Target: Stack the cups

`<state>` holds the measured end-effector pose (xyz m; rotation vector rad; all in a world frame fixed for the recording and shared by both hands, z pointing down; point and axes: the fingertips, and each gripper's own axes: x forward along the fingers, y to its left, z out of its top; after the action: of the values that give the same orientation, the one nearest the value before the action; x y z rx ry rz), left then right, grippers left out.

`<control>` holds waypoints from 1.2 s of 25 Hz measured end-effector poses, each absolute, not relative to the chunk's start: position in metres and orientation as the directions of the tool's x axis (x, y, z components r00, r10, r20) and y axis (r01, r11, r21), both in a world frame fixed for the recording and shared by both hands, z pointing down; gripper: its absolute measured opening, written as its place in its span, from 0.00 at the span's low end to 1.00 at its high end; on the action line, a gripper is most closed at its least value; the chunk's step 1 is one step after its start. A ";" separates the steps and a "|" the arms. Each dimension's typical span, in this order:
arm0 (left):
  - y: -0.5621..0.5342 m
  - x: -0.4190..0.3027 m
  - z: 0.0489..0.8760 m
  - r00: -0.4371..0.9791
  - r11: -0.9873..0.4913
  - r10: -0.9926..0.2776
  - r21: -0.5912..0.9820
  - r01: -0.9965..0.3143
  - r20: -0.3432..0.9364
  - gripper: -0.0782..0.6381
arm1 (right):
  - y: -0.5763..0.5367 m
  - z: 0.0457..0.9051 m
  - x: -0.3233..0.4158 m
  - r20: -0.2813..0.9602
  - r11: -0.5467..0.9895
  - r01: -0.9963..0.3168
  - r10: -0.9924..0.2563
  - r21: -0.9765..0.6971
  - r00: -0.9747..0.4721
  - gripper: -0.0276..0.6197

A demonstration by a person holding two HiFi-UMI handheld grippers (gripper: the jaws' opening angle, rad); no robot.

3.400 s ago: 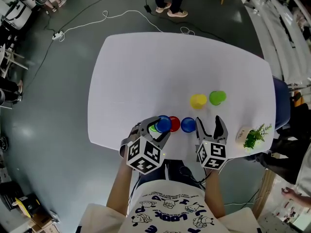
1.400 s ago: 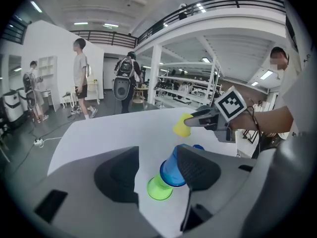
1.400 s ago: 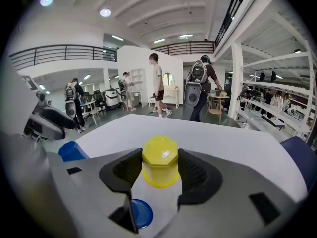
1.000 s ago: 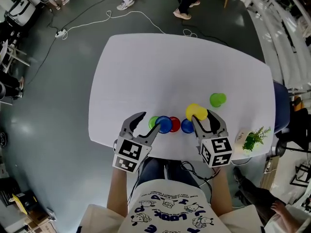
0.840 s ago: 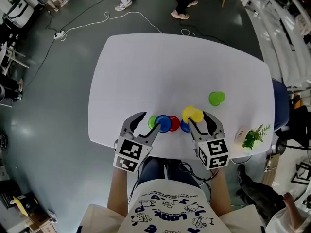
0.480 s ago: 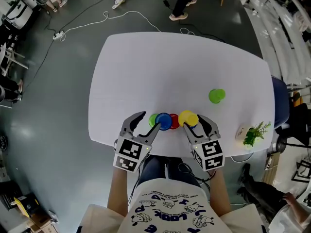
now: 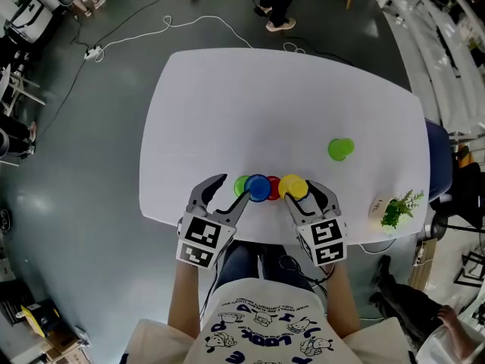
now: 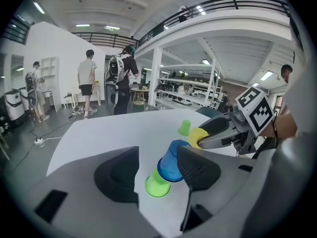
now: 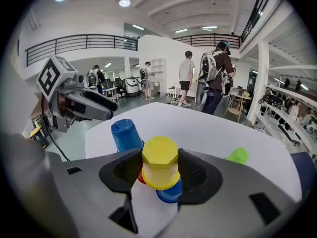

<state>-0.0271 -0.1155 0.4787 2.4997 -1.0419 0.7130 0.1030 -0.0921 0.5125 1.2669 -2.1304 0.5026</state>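
Note:
My right gripper (image 7: 305,194) is shut on an upside-down yellow cup (image 7: 293,186) (image 9: 159,167). It holds that cup just above a blue cup (image 9: 172,193), beside a red cup (image 7: 273,189). Left of the red cup, another blue cup (image 7: 258,187) (image 8: 171,163) sits tilted over a green cup (image 7: 240,186) (image 8: 157,186). My left gripper (image 7: 233,189) is open around that pair, its right jaw close beside the blue cup. A second green cup (image 7: 339,149) stands alone at the right of the white table (image 7: 265,105).
A small potted plant (image 7: 395,211) stands at the table's near right edge. The cups are in a row close to the near edge. People stand on the floor beyond the far edge, where a white cable (image 7: 151,35) lies.
My right gripper has carried the yellow cup left and nearer, from beside the lone green cup to over the blue cup. The left gripper has stayed still for the last second.

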 end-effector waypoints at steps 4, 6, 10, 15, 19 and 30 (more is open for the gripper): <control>-0.113 -0.026 0.480 0.605 -0.673 -0.558 0.116 -0.730 0.567 0.46 | -0.091 0.511 0.102 0.659 0.478 -0.878 -0.653 -0.024 -0.374 0.43; -0.113 -0.027 0.479 0.606 -0.673 -0.560 0.116 -0.730 0.566 0.46 | -0.091 0.508 0.099 0.649 0.478 -0.877 -0.656 -0.038 -0.386 0.48; -0.114 -0.026 0.477 0.607 -0.674 -0.564 0.113 -0.730 0.561 0.46 | -0.092 0.494 0.106 0.609 0.455 -0.887 -0.682 -0.081 -0.405 0.54; -0.124 -0.029 0.470 0.596 -0.657 -0.588 0.107 -0.746 0.546 0.46 | -0.113 0.468 0.141 0.538 0.344 -0.933 -0.770 -0.104 -0.344 0.54; -0.128 -0.035 0.467 0.564 -0.633 -0.599 0.097 -0.768 0.568 0.46 | -0.130 0.464 0.182 0.525 0.247 -0.967 -0.816 -0.063 -0.242 0.54; -0.146 -0.022 0.464 0.526 -0.603 -0.623 0.073 -0.794 0.579 0.46 | -0.175 0.518 0.273 0.578 0.051 -0.998 -0.816 0.022 -0.029 0.54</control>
<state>-0.0215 -0.1457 0.4644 2.4410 -1.1767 0.7330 0.2728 -0.1755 0.5184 1.8153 -1.8970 0.5543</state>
